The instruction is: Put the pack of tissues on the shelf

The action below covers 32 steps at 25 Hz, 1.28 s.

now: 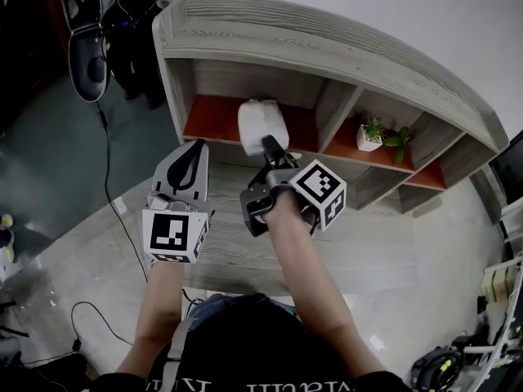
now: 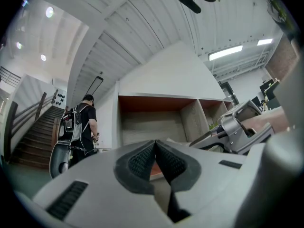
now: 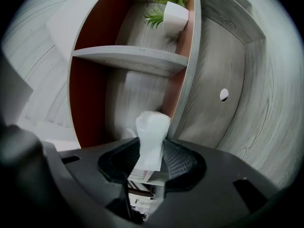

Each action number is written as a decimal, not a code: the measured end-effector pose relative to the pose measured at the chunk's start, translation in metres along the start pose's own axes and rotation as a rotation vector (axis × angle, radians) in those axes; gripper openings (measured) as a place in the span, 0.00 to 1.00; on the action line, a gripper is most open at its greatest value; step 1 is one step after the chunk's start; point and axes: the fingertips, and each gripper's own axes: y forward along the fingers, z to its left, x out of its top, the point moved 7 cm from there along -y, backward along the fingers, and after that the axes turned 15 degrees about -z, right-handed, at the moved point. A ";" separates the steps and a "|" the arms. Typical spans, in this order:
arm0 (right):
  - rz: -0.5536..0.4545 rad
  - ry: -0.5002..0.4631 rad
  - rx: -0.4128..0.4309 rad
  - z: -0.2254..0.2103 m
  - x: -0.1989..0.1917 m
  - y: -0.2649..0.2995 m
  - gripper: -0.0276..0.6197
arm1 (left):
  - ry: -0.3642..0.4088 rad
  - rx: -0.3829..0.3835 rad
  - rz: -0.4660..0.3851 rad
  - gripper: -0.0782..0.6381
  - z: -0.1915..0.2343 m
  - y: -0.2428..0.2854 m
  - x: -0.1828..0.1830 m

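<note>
Straddling white tissue pack (image 1: 261, 125) on woodgrain shelf (image 1: 343, 39): right hand-held gripper (image 3: 152, 158), jaws apart; left hand-held gripper (image 2: 155, 150) closed.

A large indoor hall, apparently fitted out as a test or recording space, is shown. Above the left gripper (image 1: 194, 149) a high white ribbed ceiling (image 2: 142, 23) with strip lights (image 2: 225, 52) is seen. To that gripper's left a staircase (image 2: 28, 141) and a parked scooter (image 2: 59, 160) are found, with a person (image 2: 85, 125) wearing a backpack beside the scooter. Loose cables (image 1: 109, 194) are trailed over the floor left of the left gripper. Straight ahead of it and the right gripper (image 1: 271, 147), a lone grey wooden shelf (image 1: 327, 35) with a potted plant (image 1: 369, 135) is set against a bare white wall (image 1: 392, 6). Equipment (image 1: 441, 367), too small to be made out, is piled well off to the right gripper's right.
</note>
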 end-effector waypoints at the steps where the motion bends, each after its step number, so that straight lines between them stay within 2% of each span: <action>1: 0.007 -0.005 -0.003 0.001 -0.001 0.001 0.31 | 0.000 -0.001 0.002 0.13 0.000 0.000 0.000; 3: 0.031 -0.005 -0.017 -0.002 -0.002 0.003 0.46 | -0.001 -0.003 0.004 0.13 0.000 -0.001 0.000; 4: 0.040 -0.002 -0.020 -0.004 -0.003 0.004 0.47 | -0.004 -0.004 0.003 0.13 -0.001 -0.001 -0.001; 9: 0.022 -0.032 0.025 -0.001 0.005 -0.006 0.51 | -0.011 -0.019 0.001 0.13 -0.006 -0.002 -0.001; 18: 0.050 -0.201 0.125 0.010 0.011 -0.025 0.51 | -0.012 -0.045 -0.001 0.13 -0.017 -0.001 0.001; 23: 0.089 -0.428 0.176 0.016 0.009 -0.032 0.51 | -0.009 -0.053 -0.009 0.13 -0.018 0.000 0.004; 32: 0.063 -0.826 0.224 0.025 0.006 -0.039 0.47 | -0.024 -0.038 -0.021 0.13 -0.011 -0.003 0.004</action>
